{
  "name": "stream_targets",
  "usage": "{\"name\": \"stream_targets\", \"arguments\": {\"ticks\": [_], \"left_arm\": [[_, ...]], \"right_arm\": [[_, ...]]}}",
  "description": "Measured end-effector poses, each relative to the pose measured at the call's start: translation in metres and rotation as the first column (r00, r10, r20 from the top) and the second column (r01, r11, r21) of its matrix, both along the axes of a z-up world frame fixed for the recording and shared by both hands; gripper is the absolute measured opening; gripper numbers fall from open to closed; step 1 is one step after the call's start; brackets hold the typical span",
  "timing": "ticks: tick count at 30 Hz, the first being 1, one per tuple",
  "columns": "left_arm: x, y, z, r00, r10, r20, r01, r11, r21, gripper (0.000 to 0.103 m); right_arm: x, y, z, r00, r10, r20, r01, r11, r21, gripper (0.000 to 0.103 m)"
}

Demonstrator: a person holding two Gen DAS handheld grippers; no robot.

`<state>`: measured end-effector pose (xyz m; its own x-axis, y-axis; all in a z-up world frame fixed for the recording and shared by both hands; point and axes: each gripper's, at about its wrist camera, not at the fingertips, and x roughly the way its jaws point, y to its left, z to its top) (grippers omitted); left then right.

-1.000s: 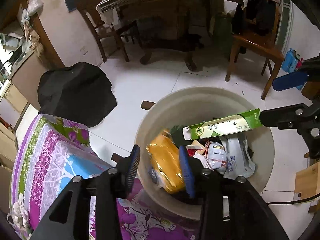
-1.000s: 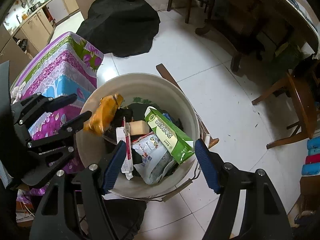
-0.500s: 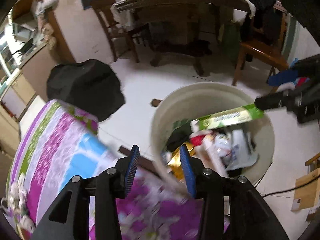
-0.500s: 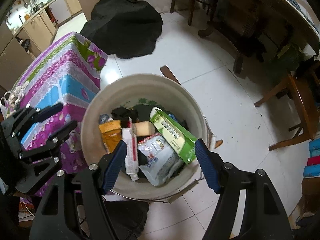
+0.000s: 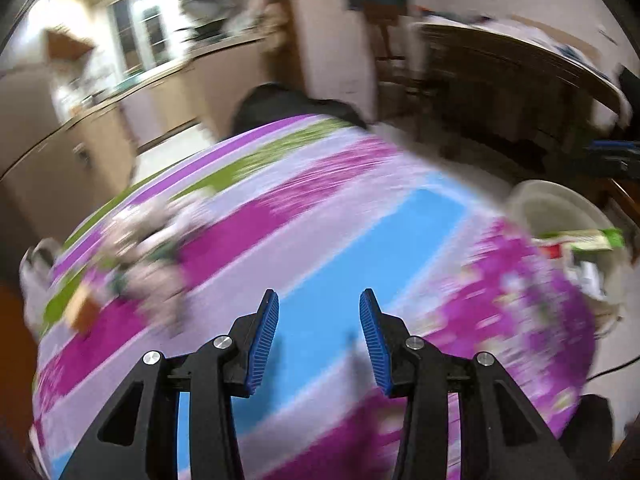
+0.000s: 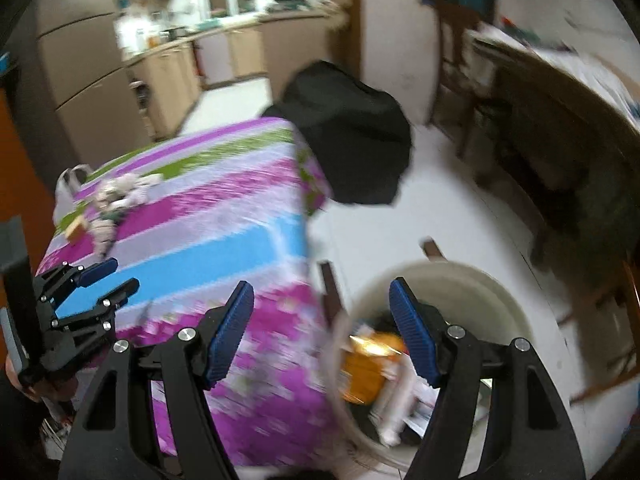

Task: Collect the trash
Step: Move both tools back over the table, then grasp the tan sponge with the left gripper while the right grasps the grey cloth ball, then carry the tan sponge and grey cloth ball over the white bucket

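Both the left gripper [image 5: 319, 336] and right gripper [image 6: 322, 334] are gaping wide and holding nothing, hovering by the round cream bucket [image 6: 472, 276] beside the striped flowery tablecloth [image 5: 304, 216].

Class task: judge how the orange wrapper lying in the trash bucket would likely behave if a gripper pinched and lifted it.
The orange wrapper looks crinkled and glossy, so it is probably floppy, light and somewhat slippery. It lies loosely on other trash in the bucket, so pushing would likely just shift it.

A table under a striped purple, blue and green floral cloth [image 6: 208, 216] carried a small heap of pale crumpled scraps [image 6: 120, 196] near its far left corner. Beside it, a cream bucket [image 6: 472, 276] of trash and a black bundle [image 6: 352, 136] sat on the white tiled floor [image 6: 448, 184].
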<state>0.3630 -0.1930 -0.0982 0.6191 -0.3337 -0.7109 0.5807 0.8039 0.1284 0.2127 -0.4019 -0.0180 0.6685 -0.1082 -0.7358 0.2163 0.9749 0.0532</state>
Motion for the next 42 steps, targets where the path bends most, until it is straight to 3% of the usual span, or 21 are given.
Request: {"name": "stream_targets", "arguments": {"ticks": [8,10,13,17,20,27,31,36,40,42], "left_arm": [[0.049,0.138,0.003,0.969,0.244,-0.026,-0.245,0.969,-0.039,0.044],[0.059,0.163,0.006,0.968,0.25,-0.022,-0.251,0.967,-0.041,0.052],[0.08,0.194,0.007,0.973,0.231,0.018,-0.23,0.973,-0.015,0.059],[0.111,0.211,0.001,0.994,0.113,0.007,-0.113,0.994,0.0,0.062],[0.125,0.211,-0.003,1.0,0.012,0.01,-0.012,1.0,0.001,0.065],[0.151,0.196,-0.017,0.996,-0.089,-0.027,0.09,0.996,0.021,0.066],[0.158,0.189,-0.022,0.992,-0.117,-0.047,0.119,0.992,0.042,0.061],[0.161,0.19,-0.022,0.997,-0.07,-0.041,0.071,0.997,0.037,0.035],[0.149,0.193,-0.021,1.0,-0.015,-0.026,0.016,0.998,0.055,0.033],[0.137,0.197,-0.016,1.0,0.008,-0.015,-0.007,0.999,0.048,0.033]], "right_arm": [[0.052,0.088,-0.019,0.977,0.212,0.018,-0.212,0.976,0.048,0.058],[0.066,0.111,-0.025,0.96,0.279,0.017,-0.279,0.957,0.073,0.056],[0.087,0.138,-0.032,0.931,0.365,0.015,-0.364,0.925,0.11,0.056],[0.113,0.168,-0.036,0.894,0.447,0.014,-0.444,0.883,0.153,0.057],[0.138,0.192,-0.042,0.873,0.487,-0.001,-0.48,0.86,0.172,0.064],[0.173,0.216,-0.062,0.866,0.498,-0.043,-0.482,0.854,0.196,0.065],[0.185,0.222,-0.073,0.875,0.481,-0.056,-0.461,0.863,0.208,0.054],[0.186,0.226,-0.074,0.875,0.483,-0.04,-0.465,0.86,0.208,0.029],[0.168,0.217,-0.065,0.871,0.49,-0.035,-0.474,0.858,0.195,0.011],[0.154,0.212,-0.057,0.871,0.489,-0.043,-0.476,0.864,0.166,0.01]]}}
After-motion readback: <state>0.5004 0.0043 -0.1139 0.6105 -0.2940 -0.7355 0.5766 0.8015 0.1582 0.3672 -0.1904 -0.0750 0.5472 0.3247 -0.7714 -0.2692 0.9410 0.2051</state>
